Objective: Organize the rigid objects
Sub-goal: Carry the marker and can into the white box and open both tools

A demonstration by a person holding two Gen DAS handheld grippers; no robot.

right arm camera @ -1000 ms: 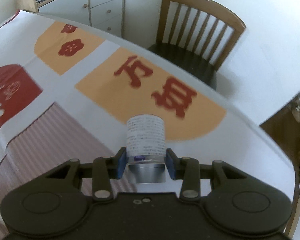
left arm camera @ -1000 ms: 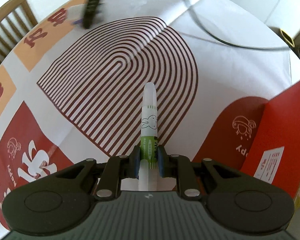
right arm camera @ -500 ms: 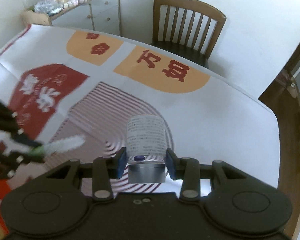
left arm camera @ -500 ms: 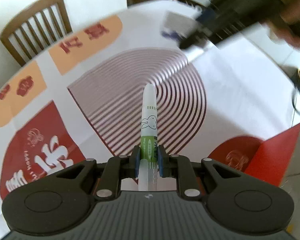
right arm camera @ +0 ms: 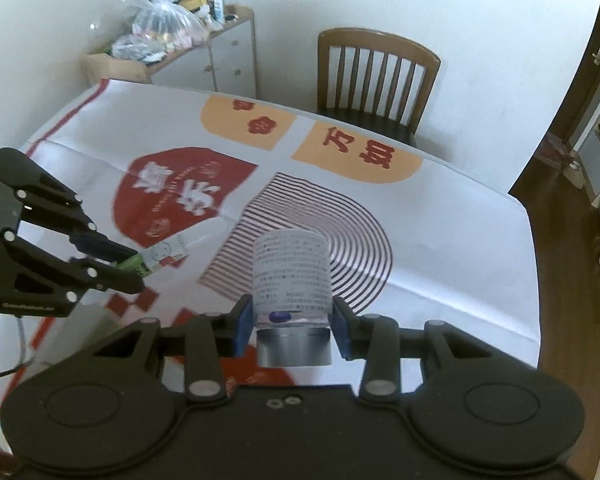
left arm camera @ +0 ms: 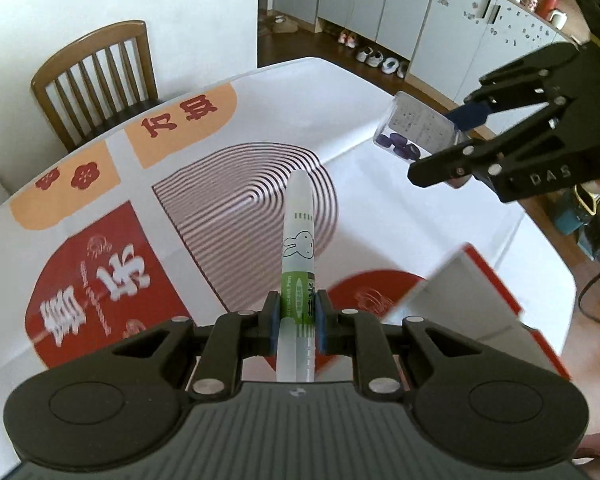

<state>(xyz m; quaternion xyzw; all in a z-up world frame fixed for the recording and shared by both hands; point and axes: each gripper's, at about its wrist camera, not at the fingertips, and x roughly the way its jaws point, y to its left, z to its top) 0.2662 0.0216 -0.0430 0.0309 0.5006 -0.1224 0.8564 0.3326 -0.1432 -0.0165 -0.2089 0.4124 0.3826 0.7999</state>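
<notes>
Left gripper (left arm camera: 296,316) fingers clamp pen (left arm camera: 298,240), long axis straight ahead; red box (left arm camera: 480,300) lower right, nearer than jar-holding right gripper (right arm camera: 290,324).

You're holding a white plastic pen with a green label and a little rabbit drawing (left arm camera: 298,256), pointing straight forward above the table. Your other hand's carrying a small clear jar with a printed label, silver cap and purple bits inside (right arm camera: 290,276), also lifted up in the air.
</notes>
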